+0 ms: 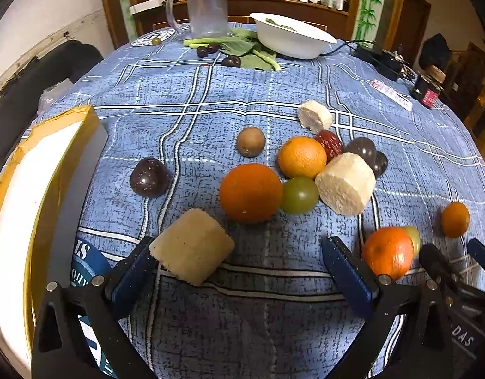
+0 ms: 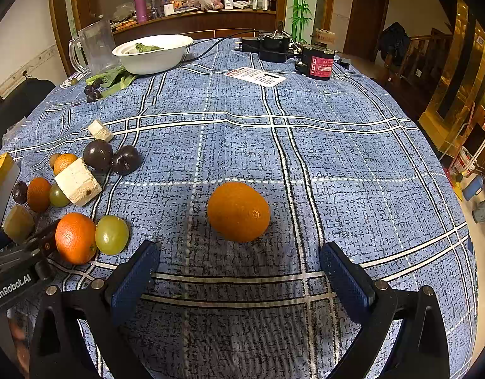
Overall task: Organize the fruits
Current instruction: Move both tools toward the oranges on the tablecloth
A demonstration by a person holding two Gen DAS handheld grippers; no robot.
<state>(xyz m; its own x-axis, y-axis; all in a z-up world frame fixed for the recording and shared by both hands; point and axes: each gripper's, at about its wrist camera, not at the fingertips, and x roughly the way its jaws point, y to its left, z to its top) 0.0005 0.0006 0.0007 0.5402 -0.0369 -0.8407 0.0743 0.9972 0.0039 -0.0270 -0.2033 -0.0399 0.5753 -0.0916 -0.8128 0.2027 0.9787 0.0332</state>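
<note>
Right gripper jaws wide, empty; lone round orange citrus fruit just ahead on blue plaid tablecloth. Left gripper wide too, pale cut cube touching its left finger; fruit cluster w/ big orange beyond.

Loose oranges, grapes, plums clustered on tablecloth.
</note>
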